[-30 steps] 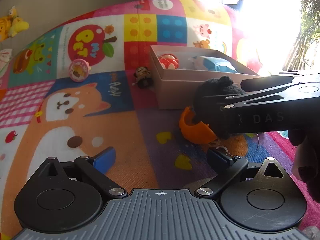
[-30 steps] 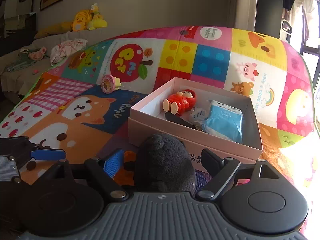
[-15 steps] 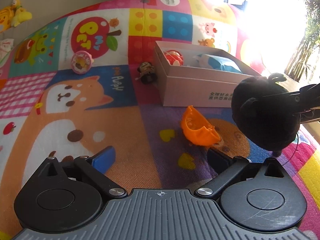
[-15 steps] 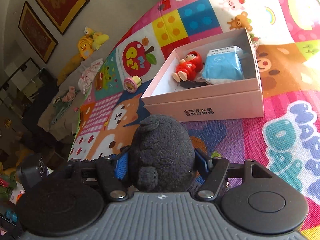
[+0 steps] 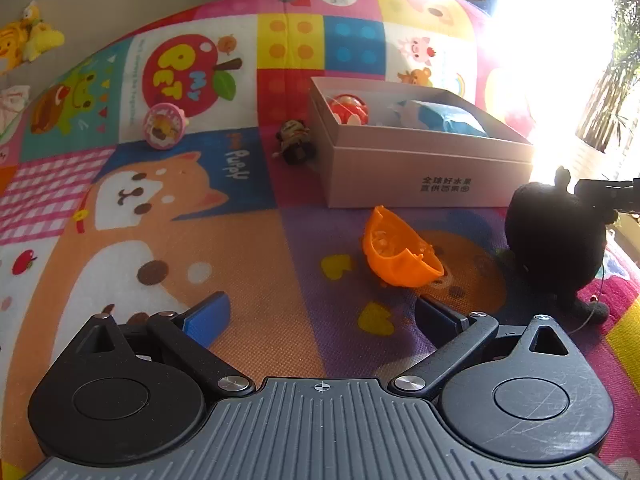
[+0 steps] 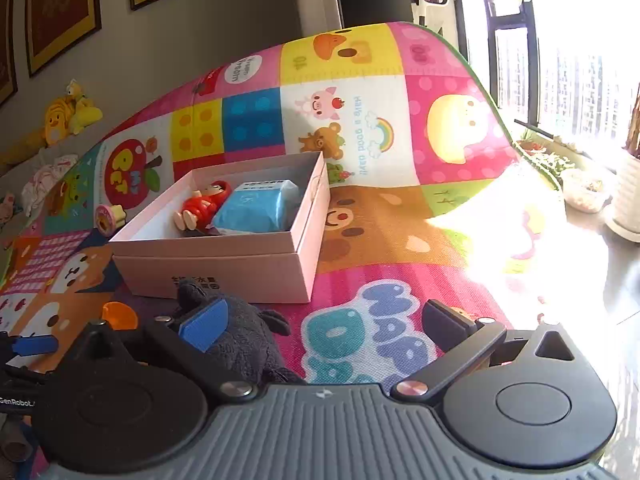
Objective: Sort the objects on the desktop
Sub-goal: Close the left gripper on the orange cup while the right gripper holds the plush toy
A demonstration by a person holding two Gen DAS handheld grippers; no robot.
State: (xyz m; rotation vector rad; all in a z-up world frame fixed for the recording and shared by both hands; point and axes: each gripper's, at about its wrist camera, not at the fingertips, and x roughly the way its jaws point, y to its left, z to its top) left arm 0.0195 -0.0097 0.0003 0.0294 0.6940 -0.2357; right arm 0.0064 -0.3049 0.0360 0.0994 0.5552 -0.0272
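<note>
Right-wrist view, nearest first: my right claw (image 6: 324,322) has just been opening and now stands wide, the black plush (image 6: 240,340) resting loose on the mat (image 6: 400,240) against its left finger, short of the pink box (image 6: 240,268). Left claw (image 5: 320,312) hangs open and empty; orange shell (image 5: 400,256) lies beyond it, then the box, already holding a red figure (image 6: 202,208) and blue pack (image 6: 260,208). Judged step: plush released outside the box; next calls for regrasping it and lifting it over the rim.
</note>
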